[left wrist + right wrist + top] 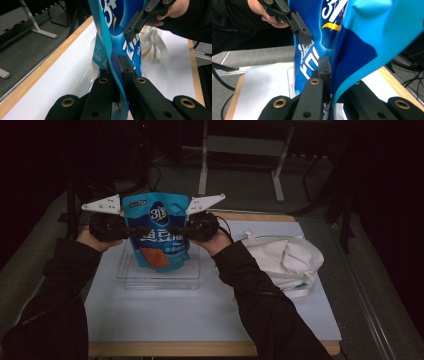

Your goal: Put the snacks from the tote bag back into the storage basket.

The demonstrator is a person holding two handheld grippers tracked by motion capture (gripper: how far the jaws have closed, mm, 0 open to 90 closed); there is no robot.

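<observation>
Left claw (131, 231), held in the person's left hand (90, 240), clamps the left edge of a blue snack pouch (159, 230); in the left gripper view the two black jaws stand narrow with the pouch film (113, 60) pinched between them. Right claw (176, 231), held in the right hand (216, 244), grips the opposite edge of the pouch in the same manner; in the right gripper view its jaws close narrowly on the blue film (352, 50). Each claw view also shows the other claw farther off, at 12 o'clock, closed on the pouch: the right claw (130, 35) in the left gripper view, the left claw (304, 37) in the right gripper view.

The pouch hangs upright between the two claws, directly above a clear plastic tray (159, 276) that rests on a white sheet (200, 315) covering the bench (210, 349). Whether the pouch's bottom touches the tray cannot be told. The tray lies at about 11 o'clock from the sheet's centre. A crumpled white cloth bag (285, 262) lies on the sheet at 3 o'clock from the tray, apart from it. A grey three-cornered plate (102, 204) tops each claw.
</observation>
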